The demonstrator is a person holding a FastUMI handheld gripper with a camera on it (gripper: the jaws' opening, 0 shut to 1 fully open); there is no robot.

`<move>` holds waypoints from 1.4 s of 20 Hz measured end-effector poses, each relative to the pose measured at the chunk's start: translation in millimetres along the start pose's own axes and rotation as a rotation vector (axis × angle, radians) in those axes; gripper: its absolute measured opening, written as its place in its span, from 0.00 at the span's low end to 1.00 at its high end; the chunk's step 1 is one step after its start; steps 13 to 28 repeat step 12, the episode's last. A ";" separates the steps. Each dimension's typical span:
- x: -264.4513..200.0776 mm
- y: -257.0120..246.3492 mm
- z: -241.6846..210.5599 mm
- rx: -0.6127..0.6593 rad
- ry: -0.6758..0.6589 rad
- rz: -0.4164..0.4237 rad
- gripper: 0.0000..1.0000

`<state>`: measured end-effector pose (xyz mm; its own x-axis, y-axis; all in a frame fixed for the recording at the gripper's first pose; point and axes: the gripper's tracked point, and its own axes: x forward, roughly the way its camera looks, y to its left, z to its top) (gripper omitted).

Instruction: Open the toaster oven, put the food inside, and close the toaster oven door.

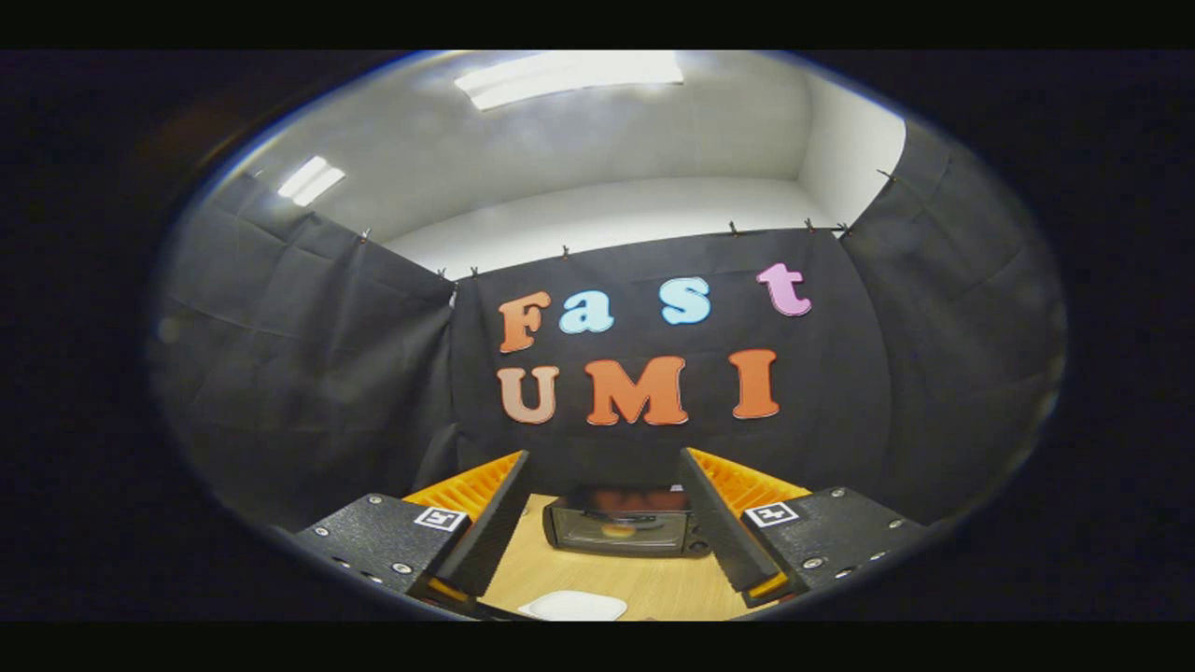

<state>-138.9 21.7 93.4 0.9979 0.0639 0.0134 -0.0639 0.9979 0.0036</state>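
- Pale wood desk point(644, 583) runs forward from under the claw to the black cloth wall point(308, 373) at the back of the booth.
- Claw point(603, 518) is held above the desk, aimed level toward the back wall; its two fingers point(490, 532) stand well apart, wide open, with nothing between the pads and nothing touched.
- Each finger mount carries a small square black-and-white marker point(441, 518) on its top face.
- Toaster oven point(624, 525) sits on the desk beyond the fingers, framed in the gap between them, close against the foot of the cloth wall.
- Oven is dark-bodied with a glass door point(616, 530) facing the claw; the door looks shut, standing upright against the front.
- A small orange-yellow patch point(618, 530) shows at the glass; whether it is food inside or a reflection cannot be told.
- The oven's right end, by the right finger, is partly hidden, so its controls are not clear.
- White flat thing point(573, 607), rounded at the corners, lies on the desk nearer than the oven, below the gap between the fingers; it is cut off, so plate or tray cannot be told.
- Overhead, a white ceiling with two bright light panels point(569, 79) rises above the cloth.
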 end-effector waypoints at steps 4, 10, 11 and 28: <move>-7.2 -1.3 2.6 0.016 0.000 0.011 0.93; -12.1 -1.8 16.0 -0.016 -0.040 -0.004 0.93; -14.3 -1.0 12.8 -0.016 -0.029 -0.002 0.93; -15.0 0.2 11.1 -0.020 -0.024 0.001 0.93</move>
